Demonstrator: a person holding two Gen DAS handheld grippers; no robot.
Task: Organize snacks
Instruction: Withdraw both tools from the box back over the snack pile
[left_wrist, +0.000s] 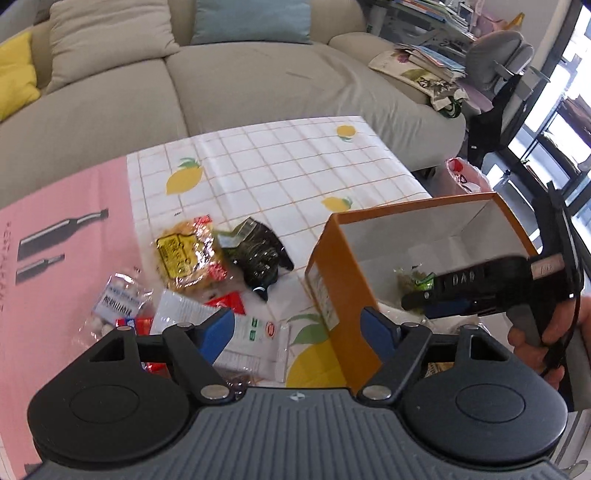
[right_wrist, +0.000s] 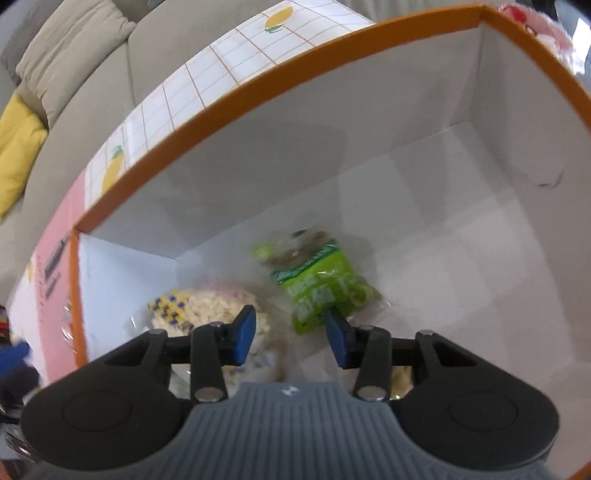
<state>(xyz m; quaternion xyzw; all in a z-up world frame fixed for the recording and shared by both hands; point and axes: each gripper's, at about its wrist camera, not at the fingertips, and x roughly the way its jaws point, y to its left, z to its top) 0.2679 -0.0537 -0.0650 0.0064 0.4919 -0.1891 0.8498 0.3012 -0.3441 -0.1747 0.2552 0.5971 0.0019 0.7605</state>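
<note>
An orange box (left_wrist: 341, 266) with a white inside stands on the table's right; it also fills the right wrist view (right_wrist: 258, 92). My right gripper (right_wrist: 290, 334) is open inside the box, just above a green snack bag (right_wrist: 321, 284) that lies apart from its fingers, beside a pale popcorn-like bag (right_wrist: 210, 306). It also shows in the left wrist view (left_wrist: 417, 301). My left gripper (left_wrist: 297, 328) is open and empty above loose snacks: a yellow packet (left_wrist: 184, 254), a dark packet (left_wrist: 258, 254), a white packet (left_wrist: 243, 332) and a clear candy bag (left_wrist: 118, 299).
The table has a lemon-print checked cloth (left_wrist: 277, 170) and a pink poster (left_wrist: 62, 236) at the left. A beige sofa (left_wrist: 221, 81) with cushions lies behind. An office chair (left_wrist: 509, 74) and cluttered papers stand at the far right.
</note>
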